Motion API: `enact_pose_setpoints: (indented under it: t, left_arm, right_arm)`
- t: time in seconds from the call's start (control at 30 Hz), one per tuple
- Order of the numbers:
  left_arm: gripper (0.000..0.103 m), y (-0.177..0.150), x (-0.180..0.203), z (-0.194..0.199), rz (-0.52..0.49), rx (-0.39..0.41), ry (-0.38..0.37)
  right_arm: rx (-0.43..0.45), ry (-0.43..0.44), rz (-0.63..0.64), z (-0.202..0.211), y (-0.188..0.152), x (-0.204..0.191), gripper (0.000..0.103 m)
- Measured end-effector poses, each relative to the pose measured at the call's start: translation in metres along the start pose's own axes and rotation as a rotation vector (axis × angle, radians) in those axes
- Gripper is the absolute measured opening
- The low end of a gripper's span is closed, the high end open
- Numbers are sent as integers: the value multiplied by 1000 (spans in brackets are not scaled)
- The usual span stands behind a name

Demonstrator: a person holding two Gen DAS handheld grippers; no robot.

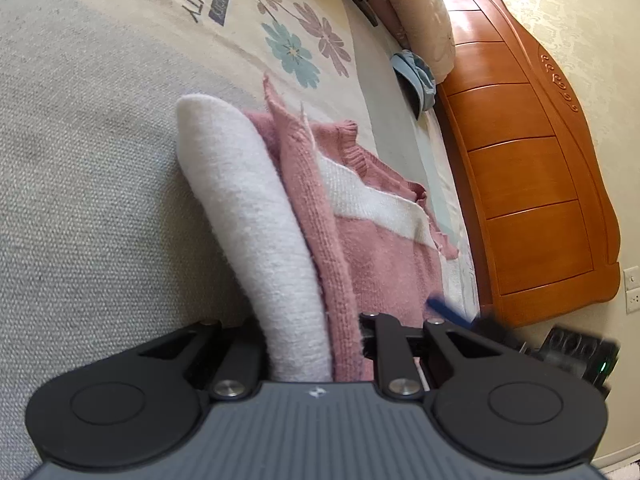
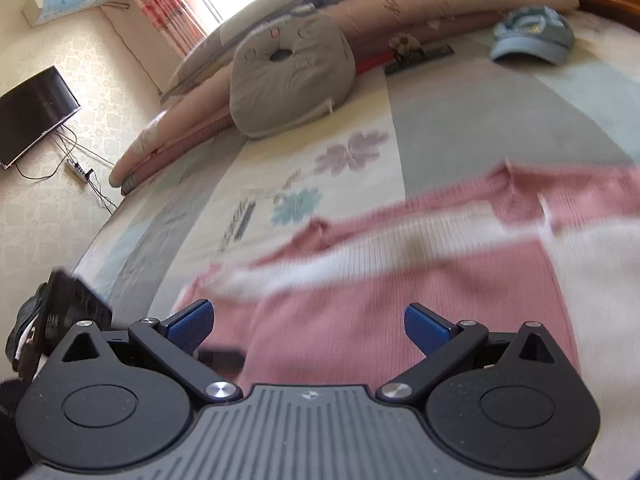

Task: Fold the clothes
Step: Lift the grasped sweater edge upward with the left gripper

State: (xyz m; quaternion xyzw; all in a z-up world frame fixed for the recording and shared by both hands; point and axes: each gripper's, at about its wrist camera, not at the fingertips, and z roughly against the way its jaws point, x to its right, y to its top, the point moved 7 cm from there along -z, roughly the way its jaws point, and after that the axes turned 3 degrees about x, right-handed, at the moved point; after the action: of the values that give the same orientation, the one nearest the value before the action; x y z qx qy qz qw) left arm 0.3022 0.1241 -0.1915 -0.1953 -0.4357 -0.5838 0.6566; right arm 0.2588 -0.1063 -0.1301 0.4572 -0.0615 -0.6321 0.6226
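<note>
Two hand-held grippers, two different states. Left hand-held gripper (image 1: 320, 344): closed down on a thick bundle of the pink-and-white knit sweater (image 1: 384, 248), white roll and pink layers bunched between the linkages; the fingertips themselves are buried in cloth, so exact pinch depth can't be read. Right hand-held gripper (image 2: 306, 328): jaws spread wide, blue pads (image 2: 190, 326) bare, nothing between them, hanging just over the pink panel of the sweater (image 2: 400, 300).

Key relation: sweater lies on the bed (image 1: 80, 160), directly ahead of both tools. From the left view the gathered edge runs straight away from the jaws, long axis along the view line, toward the wooden headboard (image 1: 532, 184). From the right view the body spreads crosswise, white stripe running left to right. Left has the cloth; right is nearest the flat, ungathered part.

View differences: left shows the doubled layers and a blue pad of the other tool at the edge; right is motion-blurred on the cloth, but shows the grey cushion (image 2: 288, 76) and blue cap (image 2: 532, 36) well clear beyond.

Fold stage: partway, judging by the stacked layers.
</note>
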Motion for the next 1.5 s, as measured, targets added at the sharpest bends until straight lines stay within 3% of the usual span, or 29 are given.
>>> enact_pose_setpoints:
  t: [0.23, 0.57, 0.97, 1.5]
  left_arm:
    - [18, 0, 3, -1, 19, 2, 40]
    - [15, 2, 19, -4, -30, -19, 134]
    - [15, 4, 50, 6, -100, 25, 237]
    - [14, 5, 124, 15, -165, 45, 281]
  right_arm:
    - [-39, -12, -19, 30, -38, -2, 103]
    - [59, -16, -45, 79, -29, 1, 103]
    - [164, -13, -61, 123, -16, 14, 103]
    - [215, 22, -85, 152, -11, 38, 103]
